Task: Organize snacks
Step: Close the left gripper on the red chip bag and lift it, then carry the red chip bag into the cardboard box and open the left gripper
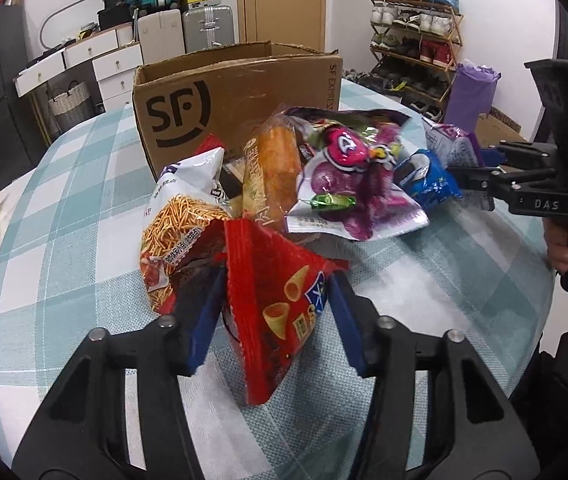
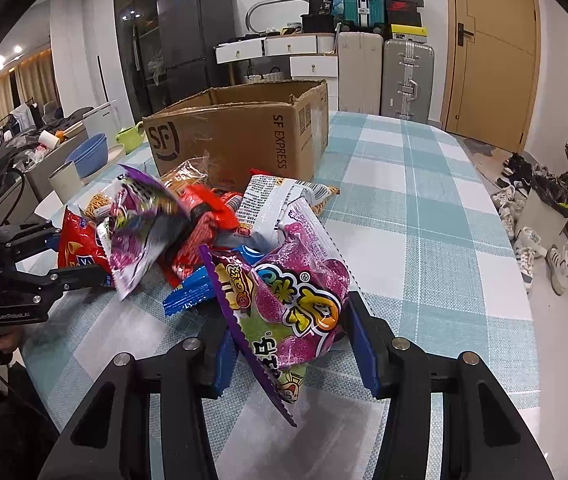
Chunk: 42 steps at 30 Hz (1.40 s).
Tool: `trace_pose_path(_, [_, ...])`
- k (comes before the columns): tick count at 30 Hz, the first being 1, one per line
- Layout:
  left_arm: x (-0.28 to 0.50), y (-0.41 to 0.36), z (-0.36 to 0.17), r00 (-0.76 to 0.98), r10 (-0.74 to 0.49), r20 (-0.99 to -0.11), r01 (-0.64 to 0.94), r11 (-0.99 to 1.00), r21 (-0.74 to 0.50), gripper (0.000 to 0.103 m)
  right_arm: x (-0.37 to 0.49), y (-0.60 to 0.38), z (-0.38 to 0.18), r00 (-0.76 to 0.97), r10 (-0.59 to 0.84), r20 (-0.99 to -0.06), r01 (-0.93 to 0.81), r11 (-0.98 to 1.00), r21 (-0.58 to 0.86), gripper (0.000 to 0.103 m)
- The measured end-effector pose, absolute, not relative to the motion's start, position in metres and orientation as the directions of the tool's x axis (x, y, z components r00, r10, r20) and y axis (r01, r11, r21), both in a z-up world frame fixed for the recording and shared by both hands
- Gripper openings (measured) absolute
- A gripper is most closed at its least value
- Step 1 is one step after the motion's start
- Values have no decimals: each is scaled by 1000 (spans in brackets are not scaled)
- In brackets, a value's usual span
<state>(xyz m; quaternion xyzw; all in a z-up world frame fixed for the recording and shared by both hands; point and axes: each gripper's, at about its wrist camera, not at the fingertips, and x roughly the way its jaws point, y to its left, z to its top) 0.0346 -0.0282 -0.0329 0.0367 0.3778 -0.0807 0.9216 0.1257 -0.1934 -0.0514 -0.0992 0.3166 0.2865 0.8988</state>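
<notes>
A pile of snack bags lies on the checked tablecloth in front of an open SF cardboard box (image 1: 240, 92), also in the right wrist view (image 2: 244, 128). My left gripper (image 1: 274, 280) is closed on a red cone-snack bag (image 1: 276, 304); it shows at the left of the right wrist view (image 2: 80, 252). My right gripper (image 2: 291, 328) is closed on a purple candy bag (image 2: 299, 304). The right gripper shows in the left wrist view (image 1: 467, 176) at the pile's right end. Between them lie a noodle-snack bag (image 1: 184, 216), a bread pack (image 1: 272, 168), a purple-pink bag (image 1: 347, 176) and a blue pack (image 1: 427, 180).
The table (image 2: 423, 216) has a rounded edge. Bowls (image 2: 92, 152), a green cup (image 2: 132, 136) and a beige cup (image 2: 66, 180) stand at its left side. Suitcases (image 2: 403, 76), drawers, a door and a shoe rack (image 1: 415, 40) lie beyond.
</notes>
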Motion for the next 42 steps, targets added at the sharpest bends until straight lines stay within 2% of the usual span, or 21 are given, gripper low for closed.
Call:
trace_pose_path(1, [34, -29, -32, 706, -122, -698, 179, 984, 9, 42, 125, -194, -50, 640, 452, -621, -576, 817, 0, 50])
trace_pose_path(4, [31, -29, -31, 712, -140, -688, 192, 981, -2, 38, 121, -193, -45, 649, 457, -608, -576, 817, 0, 50])
trace_pose_path(9, [21, -25, -24, 731, -177, -659, 191, 980, -51, 36, 114, -191, -37, 675, 457, -579, -573, 819, -21, 49])
trace_pose_path(25, [-2, -12, 21, 823, -189, -535, 146, 982, -122, 36, 95, -187, -4, 691, 545, -475, -610, 792, 21, 49])
trace_pose_path(42, [60, 12, 66, 871, -89, -482, 24, 990, -138, 36, 131, -149, 28, 727, 510, -461, -575, 818, -1, 49])
